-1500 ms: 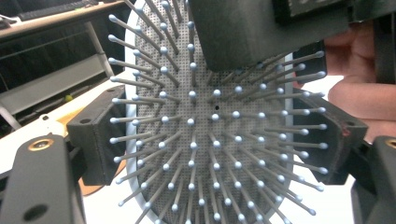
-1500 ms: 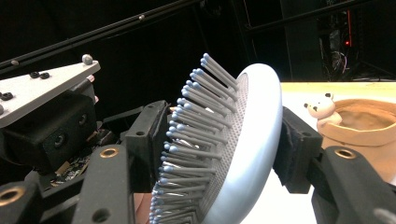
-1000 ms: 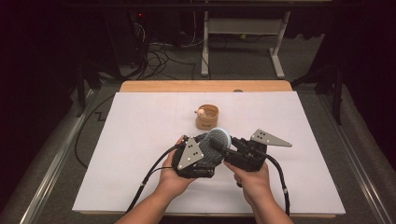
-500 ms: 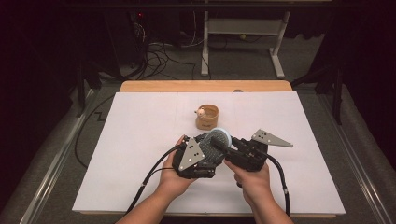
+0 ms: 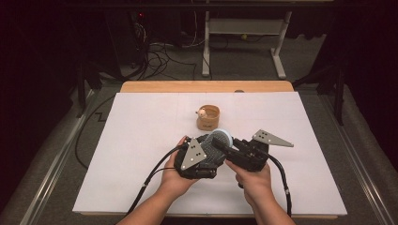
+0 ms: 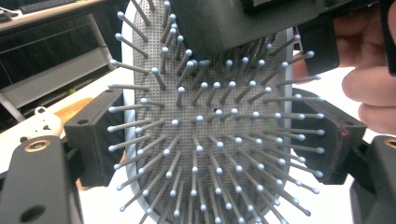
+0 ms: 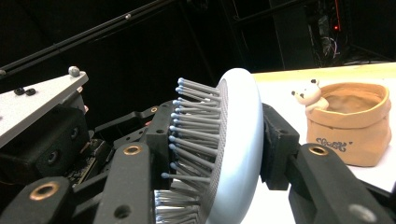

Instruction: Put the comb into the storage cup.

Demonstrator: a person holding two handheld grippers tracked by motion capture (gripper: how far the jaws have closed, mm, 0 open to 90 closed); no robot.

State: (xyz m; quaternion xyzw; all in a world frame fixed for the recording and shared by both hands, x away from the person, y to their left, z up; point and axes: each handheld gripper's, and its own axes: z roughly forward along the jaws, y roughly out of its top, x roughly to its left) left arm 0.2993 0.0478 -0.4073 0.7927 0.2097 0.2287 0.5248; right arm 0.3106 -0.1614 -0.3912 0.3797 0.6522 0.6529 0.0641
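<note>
Both claws grip one hairbrush [image 5: 220, 138] near the desk's [image 5: 141, 122] front edge: left claw [image 6: 210, 135] clamping its sides, right claw [image 7: 215, 154] just closed across bristles and back.

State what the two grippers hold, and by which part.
Both hold the hairbrush: the left gripper across the head's edges, the right gripper across its bristle face and back, its jaws just closed.

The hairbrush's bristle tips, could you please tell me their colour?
Pale blue on the hairbrush, clearest in the left gripper view.
</note>
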